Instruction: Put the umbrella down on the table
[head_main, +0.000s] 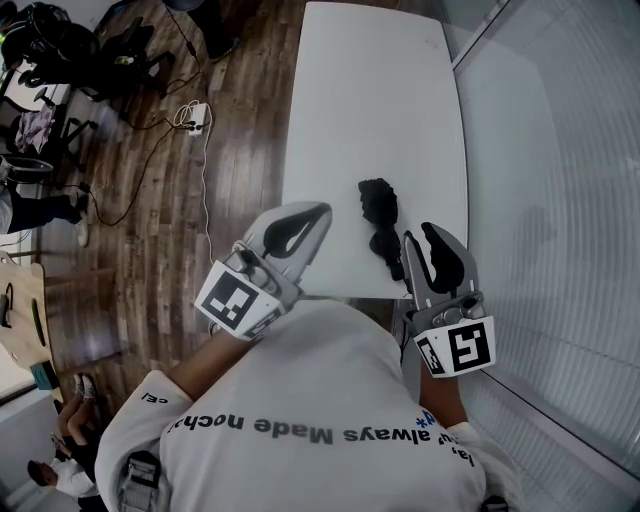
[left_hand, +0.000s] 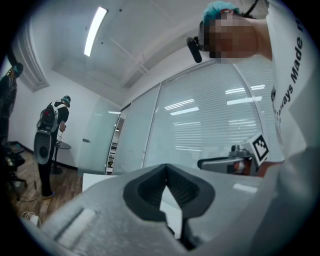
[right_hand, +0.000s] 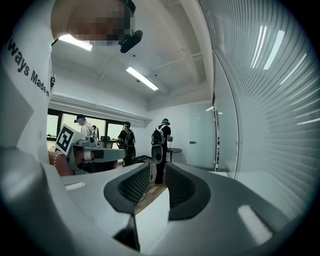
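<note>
A folded black umbrella (head_main: 380, 222) lies on the white table (head_main: 370, 100) near its front edge, free of both grippers. My left gripper (head_main: 320, 212) hovers over the table's front left corner, left of the umbrella, jaws shut and empty; in its own view the tips (left_hand: 166, 168) meet with nothing between them. Just right of the umbrella's near end, my right gripper (head_main: 417, 232) is held up above the table edge, jaws drawn together and empty (right_hand: 157, 166). Both point about level. Each gripper view shows the other gripper: the right gripper (left_hand: 220, 163) and the left gripper (right_hand: 102, 155).
A glass wall with blinds (head_main: 560, 200) runs along the table's right side. Left of the table, on the wooden floor, are a power strip with cables (head_main: 195, 118) and dark chairs and gear (head_main: 60, 50). People with backpacks (right_hand: 160, 145) stand across the room.
</note>
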